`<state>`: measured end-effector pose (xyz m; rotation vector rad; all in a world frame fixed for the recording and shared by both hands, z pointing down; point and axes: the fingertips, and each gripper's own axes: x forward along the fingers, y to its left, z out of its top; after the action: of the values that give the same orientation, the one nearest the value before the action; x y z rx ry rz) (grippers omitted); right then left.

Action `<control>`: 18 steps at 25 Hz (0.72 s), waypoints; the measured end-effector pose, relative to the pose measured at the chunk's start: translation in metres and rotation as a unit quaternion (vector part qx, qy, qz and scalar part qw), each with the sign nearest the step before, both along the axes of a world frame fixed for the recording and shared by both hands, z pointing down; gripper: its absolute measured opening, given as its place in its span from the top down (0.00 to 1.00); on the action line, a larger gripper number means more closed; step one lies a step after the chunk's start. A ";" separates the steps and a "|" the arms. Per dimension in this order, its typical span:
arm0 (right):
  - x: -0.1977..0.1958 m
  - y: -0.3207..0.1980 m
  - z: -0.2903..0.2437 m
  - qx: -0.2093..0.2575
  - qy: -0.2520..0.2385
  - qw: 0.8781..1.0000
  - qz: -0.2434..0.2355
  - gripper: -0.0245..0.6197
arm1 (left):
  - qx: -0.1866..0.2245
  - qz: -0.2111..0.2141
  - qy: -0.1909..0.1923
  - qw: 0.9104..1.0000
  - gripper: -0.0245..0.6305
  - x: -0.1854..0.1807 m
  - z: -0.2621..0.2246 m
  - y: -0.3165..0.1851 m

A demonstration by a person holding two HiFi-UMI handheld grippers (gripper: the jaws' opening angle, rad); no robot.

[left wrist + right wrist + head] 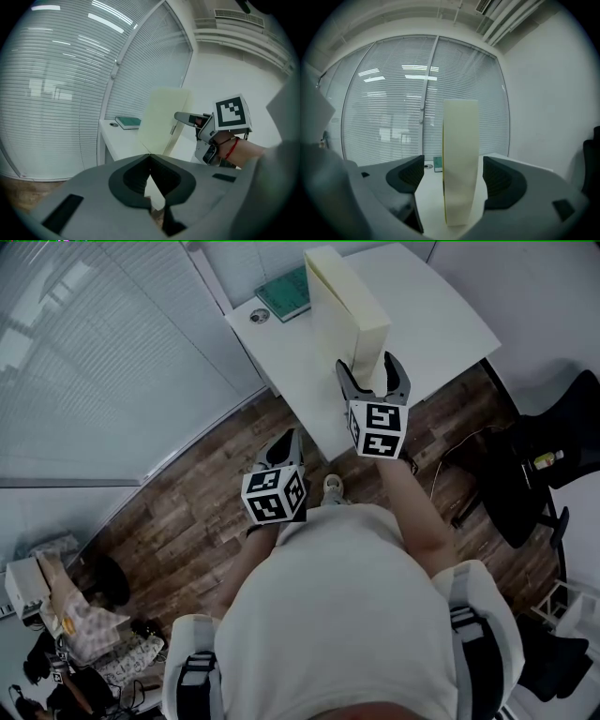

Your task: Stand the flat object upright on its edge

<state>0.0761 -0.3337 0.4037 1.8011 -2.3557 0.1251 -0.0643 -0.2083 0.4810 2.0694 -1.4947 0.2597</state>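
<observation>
A pale yellow flat slab (352, 315) stands upright on its long edge on the white table (441, 315). My right gripper (367, 371) is open at the slab's near end, one jaw on each side. In the right gripper view the slab (461, 159) rises between the jaws with a gap on both sides, and the right gripper (457, 178) is not touching it. My left gripper (286, 442) hangs shut and empty over the wooden floor, short of the table's edge. From the left gripper (150, 157) I see the slab (161, 122) and the right hand beside it.
A green book (286, 294) and a small round grommet (261, 315) lie at the table's far left corner. A black office chair (553, 446) stands to the right. Bags and clutter (75, 615) sit on the floor at the lower left. Window blinds run along the left.
</observation>
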 end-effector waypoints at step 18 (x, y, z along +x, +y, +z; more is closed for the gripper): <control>-0.022 0.095 -0.006 0.001 -0.024 1.000 -0.016 0.38 | 0.003 0.012 0.005 1.000 0.93 -0.019 -0.001 0.068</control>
<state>0.0543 -0.2385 0.3975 1.7792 -2.4172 0.1618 -0.0832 -0.1401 0.4799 2.0915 -1.4670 0.2550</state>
